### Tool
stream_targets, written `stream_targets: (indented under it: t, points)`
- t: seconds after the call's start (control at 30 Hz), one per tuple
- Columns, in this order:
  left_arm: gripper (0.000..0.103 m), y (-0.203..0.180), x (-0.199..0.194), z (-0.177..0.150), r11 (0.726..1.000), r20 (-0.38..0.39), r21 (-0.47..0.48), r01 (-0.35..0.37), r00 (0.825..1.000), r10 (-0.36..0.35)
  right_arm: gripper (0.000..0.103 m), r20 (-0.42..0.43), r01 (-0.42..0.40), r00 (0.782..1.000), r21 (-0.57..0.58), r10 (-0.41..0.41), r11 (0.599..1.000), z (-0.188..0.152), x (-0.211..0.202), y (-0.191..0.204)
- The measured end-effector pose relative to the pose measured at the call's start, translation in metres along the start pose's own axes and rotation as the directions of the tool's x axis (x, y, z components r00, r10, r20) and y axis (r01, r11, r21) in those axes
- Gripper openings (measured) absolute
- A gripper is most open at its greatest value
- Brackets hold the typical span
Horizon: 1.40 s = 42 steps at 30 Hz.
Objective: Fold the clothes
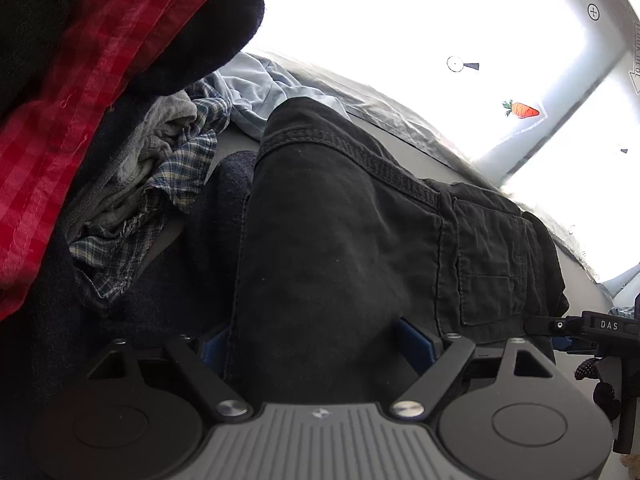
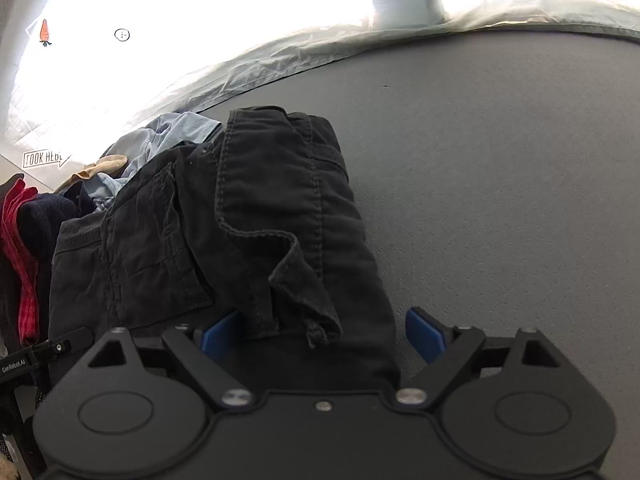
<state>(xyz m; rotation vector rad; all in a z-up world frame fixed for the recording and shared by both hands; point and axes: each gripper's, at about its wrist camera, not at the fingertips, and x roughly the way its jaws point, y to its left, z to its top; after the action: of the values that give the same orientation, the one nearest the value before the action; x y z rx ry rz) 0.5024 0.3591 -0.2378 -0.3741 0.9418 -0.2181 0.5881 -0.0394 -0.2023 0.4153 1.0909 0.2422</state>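
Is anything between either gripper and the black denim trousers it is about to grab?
Nothing visible. The black denim trousers already lie between the open fingers of the left gripper and right gripper; the pile of other clothes sits aside.

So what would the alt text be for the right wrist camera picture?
Dark folded trousers lie on a grey table, between the right gripper's open blue fingers. A heap of other clothes sits at the left.
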Motion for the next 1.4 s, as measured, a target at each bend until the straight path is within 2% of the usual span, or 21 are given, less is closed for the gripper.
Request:
stream_targets:
  t: [0.07,0.1,0.17,0.2,0.23,0.27,0.3,0.37,0.4,0.47,0.5,0.73,0.9,1.13,1.23,1.4]
  points:
    - [0.082,0.000,-0.001,0.000,1.000,-0.004,-0.003,-0.002,1.000,0.002,0.093,-0.022,-0.030,0.999,0.015,0.031,0.999,0.005,0.004,-0.001]
    - [0.081,-0.001,-0.002,0.000,1.000,-0.002,-0.003,-0.008,1.000,0.008,0.084,-0.032,-0.045,0.998,0.022,0.046,0.999,0.007,0.006,-0.001]
    - [0.070,-0.003,-0.007,0.000,1.000,0.006,-0.003,-0.022,1.000,0.022,0.075,-0.053,-0.075,0.996,0.022,0.076,0.997,0.010,0.007,0.002]
    - [0.066,-0.004,-0.010,0.000,1.000,0.011,-0.005,-0.026,1.000,0.027,0.066,-0.051,-0.083,0.995,0.025,0.084,0.996,0.010,0.005,0.003]
    - [0.056,-0.005,-0.013,0.001,1.000,0.016,-0.009,-0.029,0.999,0.029,0.061,-0.048,-0.090,0.995,0.028,0.091,0.996,0.010,0.003,0.004]
    - [0.050,-0.006,-0.017,0.001,0.999,0.022,-0.012,-0.031,0.999,0.032,0.049,-0.043,-0.098,0.994,0.033,0.099,0.995,0.010,0.000,0.005]
    - [0.046,-0.008,-0.020,0.002,0.999,0.028,-0.015,-0.035,0.999,0.035,0.037,-0.025,-0.109,0.994,0.041,0.111,0.993,0.008,-0.005,0.007]
    - [0.034,-0.014,-0.028,0.002,0.999,0.043,-0.005,-0.052,0.998,0.052,0.027,0.030,-0.138,0.990,0.052,0.137,0.989,0.006,-0.020,0.012]
    - [0.032,-0.019,-0.032,0.002,0.998,0.050,0.009,-0.061,0.997,0.060,0.024,0.051,-0.147,0.988,0.046,0.144,0.988,0.004,-0.027,0.016]
    - [0.021,-0.033,-0.045,0.003,0.997,0.075,0.049,-0.060,0.996,0.056,0.022,0.093,-0.162,0.983,0.034,0.158,0.986,0.002,-0.042,0.024]
    - [0.020,-0.040,-0.051,0.003,0.996,0.087,0.065,-0.055,0.995,0.049,0.021,0.107,-0.169,0.980,0.031,0.165,0.985,0.002,-0.049,0.026]
    - [0.018,-0.108,-0.088,0.000,0.984,0.147,0.176,0.000,0.989,-0.026,0.020,0.242,-0.183,0.955,0.020,0.173,0.983,-0.007,-0.124,0.020]
    - [0.018,-0.175,-0.105,-0.009,0.961,0.151,0.264,0.084,0.980,-0.128,0.020,0.340,-0.131,0.933,0.019,0.116,0.991,-0.029,-0.196,-0.004]
    - [0.018,-0.291,-0.103,-0.036,0.905,0.112,0.387,0.176,0.965,-0.236,0.020,0.457,-0.067,0.889,0.092,0.018,0.993,-0.069,-0.297,-0.080]
    - [0.018,-0.350,-0.101,-0.050,0.875,0.097,0.437,0.206,0.957,-0.273,0.020,0.493,-0.069,0.870,0.127,-0.003,0.989,-0.083,-0.331,-0.122]
    - [0.018,-0.461,-0.088,-0.077,0.844,0.083,0.480,0.238,0.946,-0.314,0.020,0.563,-0.103,0.826,0.186,-0.020,0.977,-0.104,-0.396,-0.210]
